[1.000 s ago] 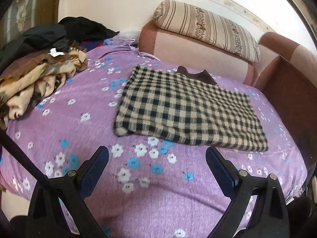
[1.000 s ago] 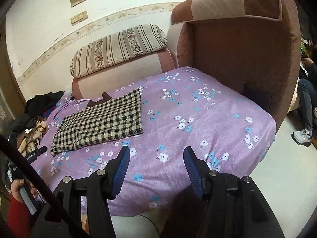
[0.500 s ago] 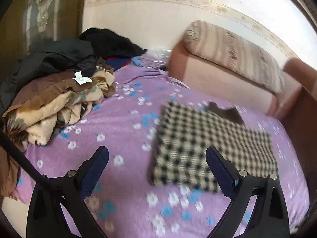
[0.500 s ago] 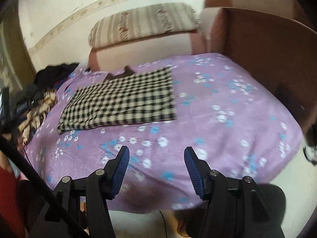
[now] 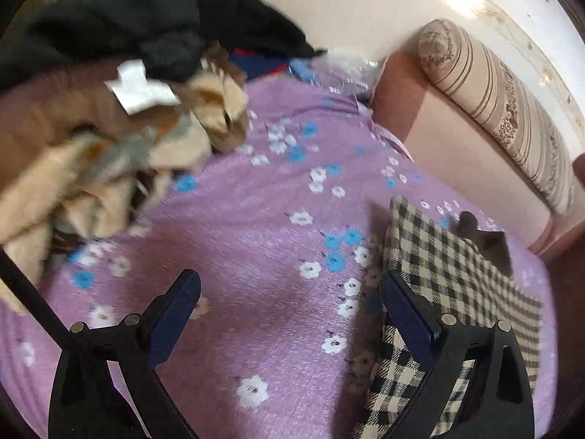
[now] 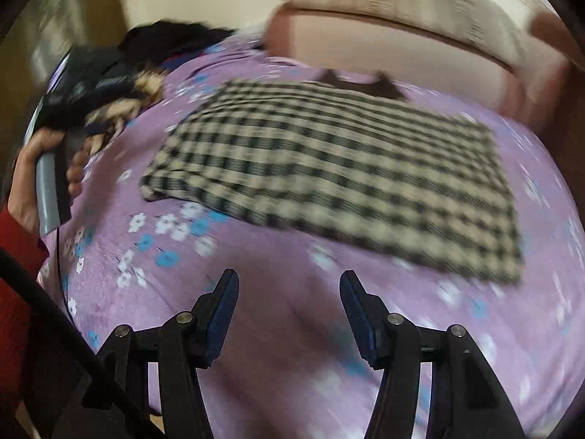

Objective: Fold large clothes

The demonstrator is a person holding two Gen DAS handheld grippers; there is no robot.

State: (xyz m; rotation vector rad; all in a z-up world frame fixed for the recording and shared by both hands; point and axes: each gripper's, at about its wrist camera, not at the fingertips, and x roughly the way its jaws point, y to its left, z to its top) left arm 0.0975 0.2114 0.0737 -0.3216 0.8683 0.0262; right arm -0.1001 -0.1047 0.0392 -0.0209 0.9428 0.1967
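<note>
A folded black-and-cream checked garment (image 6: 336,168) lies flat on the purple flowered bedspread (image 6: 278,329); it also shows at the lower right of the left wrist view (image 5: 457,292). A heap of unfolded clothes, tan and brown (image 5: 91,153) with black ones (image 5: 120,25) on top, sits at the bed's far left. My left gripper (image 5: 289,300) is open and empty above the bedspread, between the heap and the checked garment. My right gripper (image 6: 289,300) is open and empty above the bed's near edge, in front of the checked garment. The right view is blurred.
A striped bolster (image 5: 504,109) lies on the pink-brown headboard (image 5: 449,146) along the wall. A hand in a red sleeve (image 6: 25,190) holds the other gripper's handle at the left of the right wrist view.
My left gripper has swung left and closer to the clothes heap; the checked garment slid to its right. My right gripper has turned left and nearer the checked garment. Both stayed open.
</note>
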